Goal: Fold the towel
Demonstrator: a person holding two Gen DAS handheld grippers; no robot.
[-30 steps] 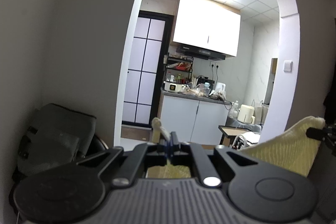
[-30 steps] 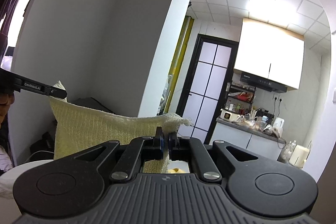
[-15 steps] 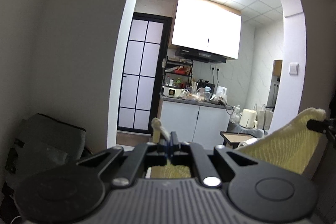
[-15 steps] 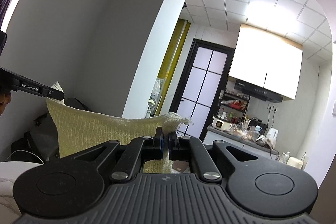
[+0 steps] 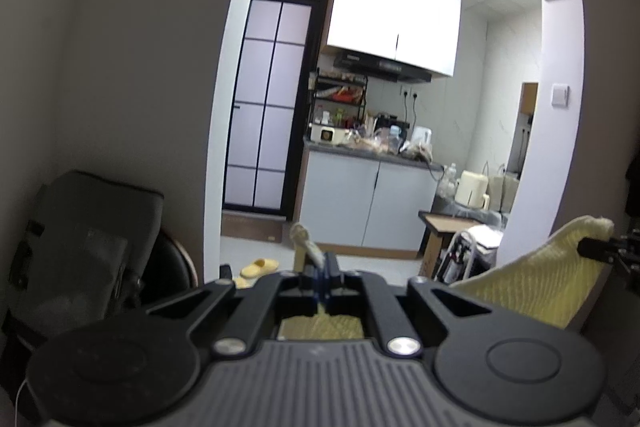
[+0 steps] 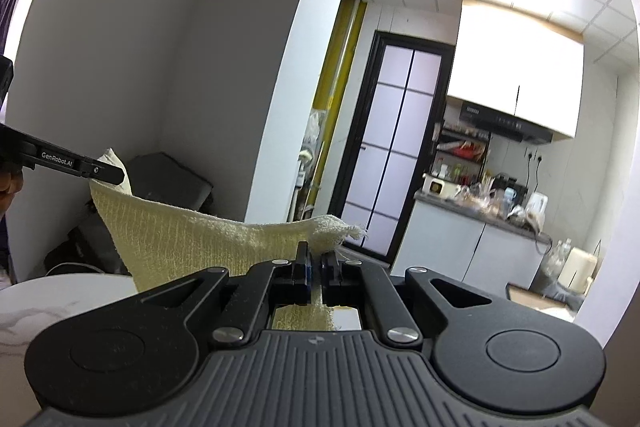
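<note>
A pale yellow waffle-weave towel hangs stretched in the air between my two grippers. My left gripper is shut on one top corner, whose tip sticks up past the fingers. In the right wrist view my right gripper is shut on the other top corner, and the left gripper pinches the towel at far left. The right gripper shows at the right edge of the left wrist view, holding the towel. The towel's lower part is hidden behind the gripper bodies.
A white marble-look round table lies low at the left under the towel. A dark bag leans on the wall. Through the arch is a kitchen counter, a small table and yellow slippers on the floor.
Both grippers have come down with the towel still stretched between them; the room has risen in both views and the table edge has come into the right wrist view.
</note>
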